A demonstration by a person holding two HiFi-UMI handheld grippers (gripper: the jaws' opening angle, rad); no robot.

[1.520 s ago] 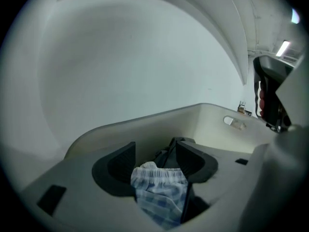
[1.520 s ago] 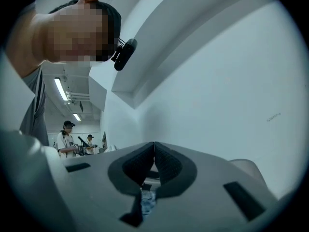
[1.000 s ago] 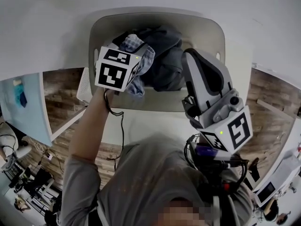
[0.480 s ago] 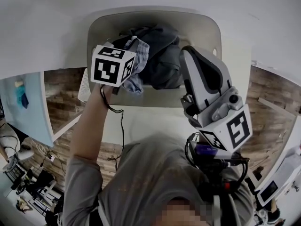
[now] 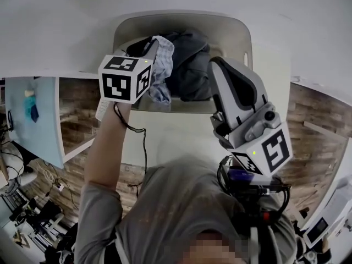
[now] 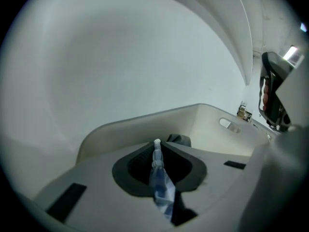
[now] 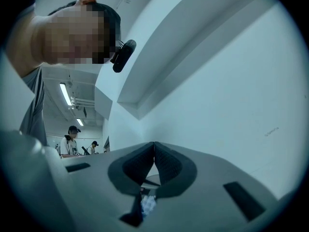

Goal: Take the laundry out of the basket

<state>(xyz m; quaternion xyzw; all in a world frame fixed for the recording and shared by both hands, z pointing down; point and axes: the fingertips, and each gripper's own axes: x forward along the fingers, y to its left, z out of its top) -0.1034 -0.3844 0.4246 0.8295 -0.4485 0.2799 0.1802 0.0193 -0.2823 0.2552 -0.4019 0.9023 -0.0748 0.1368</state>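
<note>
A pale laundry basket (image 5: pixel 242 37) stands at the top of the head view, with dark grey clothes (image 5: pixel 192 70) piled inside. My left gripper (image 5: pixel 151 47) hangs over the basket's left side. Its jaws have just been closing and now pinch a blue-and-white checked cloth (image 5: pixel 163 65), which hangs from the gripper. In the left gripper view the cloth (image 6: pixel 160 182) runs up between the pads of the left gripper (image 6: pixel 157 146), above the basket rim (image 6: pixel 193 114). My right gripper (image 5: pixel 219 64) is shut at the basket's near right edge, and the right gripper (image 7: pixel 154 145) points at a white wall.
The basket sits on a white surface (image 5: pixel 181 142) against a white wall (image 5: pixel 66 32). Wood-pattern floor (image 5: pixel 77 109) shows on both sides. A black cable (image 5: pixel 144 153) hangs below my left wrist. People stand far off (image 7: pixel 72 141) in the right gripper view.
The left gripper has lifted up and slightly left with the checked cloth, which now hangs clear of the dark pile. The right gripper has edged upward.
</note>
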